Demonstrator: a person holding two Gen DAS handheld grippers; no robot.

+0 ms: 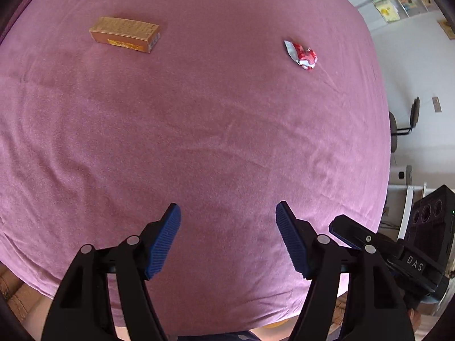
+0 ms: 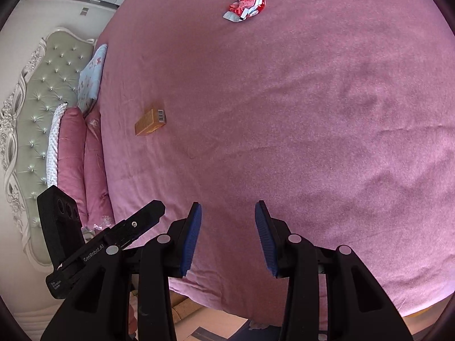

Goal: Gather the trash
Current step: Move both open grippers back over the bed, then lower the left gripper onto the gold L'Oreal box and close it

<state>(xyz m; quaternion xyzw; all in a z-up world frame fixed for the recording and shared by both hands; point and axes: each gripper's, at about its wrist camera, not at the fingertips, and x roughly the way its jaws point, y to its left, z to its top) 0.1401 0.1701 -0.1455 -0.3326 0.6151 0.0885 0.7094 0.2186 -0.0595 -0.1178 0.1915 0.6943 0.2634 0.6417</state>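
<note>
Pink bedding [image 1: 199, 130] stretched wide beneath us, a bed cover with two pieces of litter lying on it well apart: a small brown cardboard box [image 1: 125, 34] and a crumpled red-and-silver wrapper [image 1: 302, 54]. We held the left gripper [image 1: 227, 238] over the near edge with its blue pads spread and nothing between them, and the right gripper [image 2: 227, 236] beside it, its jaws narrower but likewise apart and empty. Neither piece had been touched. Our judgement was that the reach should be split, the left tongs taking the box and the right the wrapper, each coming down square over its item with the pads straddling it, pressing little into the soft cover so that no cloth was pinched along with the trash; the flimsy wrapper would want a bite across its bunched middle. Only the right wrist view showed the tufted headboard [image 2: 37, 108] and stacked pillows [image 2: 85, 142]; only the left showed a chair [image 1: 403, 125] and pictures on the far wall [image 1: 398, 2]
</note>
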